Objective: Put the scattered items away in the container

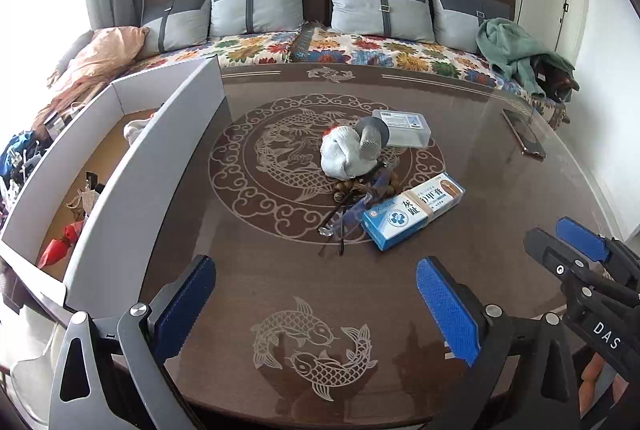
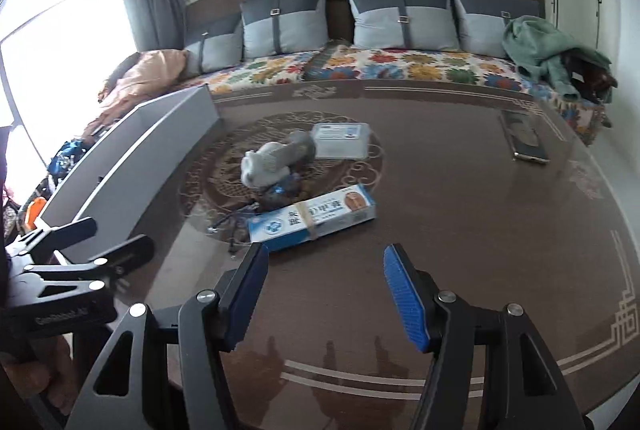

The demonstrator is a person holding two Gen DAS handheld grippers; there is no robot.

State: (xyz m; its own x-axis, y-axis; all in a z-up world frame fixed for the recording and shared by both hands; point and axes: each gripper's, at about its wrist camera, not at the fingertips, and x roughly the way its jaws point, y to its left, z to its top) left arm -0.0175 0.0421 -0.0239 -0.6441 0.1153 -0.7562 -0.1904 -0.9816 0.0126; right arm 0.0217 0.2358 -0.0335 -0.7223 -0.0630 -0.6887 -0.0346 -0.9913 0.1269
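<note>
A pile sits mid-table: a blue and white medicine box (image 1: 412,215) (image 2: 313,217), rolled white and grey socks (image 1: 352,150) (image 2: 276,158), a clear plastic case (image 1: 402,128) (image 2: 341,139), glasses (image 1: 352,216) and a string of wooden beads (image 1: 352,188). At the left stands the grey open box (image 1: 140,186) (image 2: 132,158), holding a red wrapped item (image 1: 60,250) and other small things. My left gripper (image 1: 316,306) is open and empty, near the table's front. My right gripper (image 2: 326,294) is open and empty, just short of the medicine box.
A phone (image 1: 526,134) (image 2: 524,140) lies at the table's far right. Behind the dark glass-topped table (image 1: 500,198) runs a sofa with a floral cover (image 1: 360,50), grey cushions and a green garment (image 1: 516,50). The right gripper's body (image 1: 580,262) shows at the right of the left wrist view.
</note>
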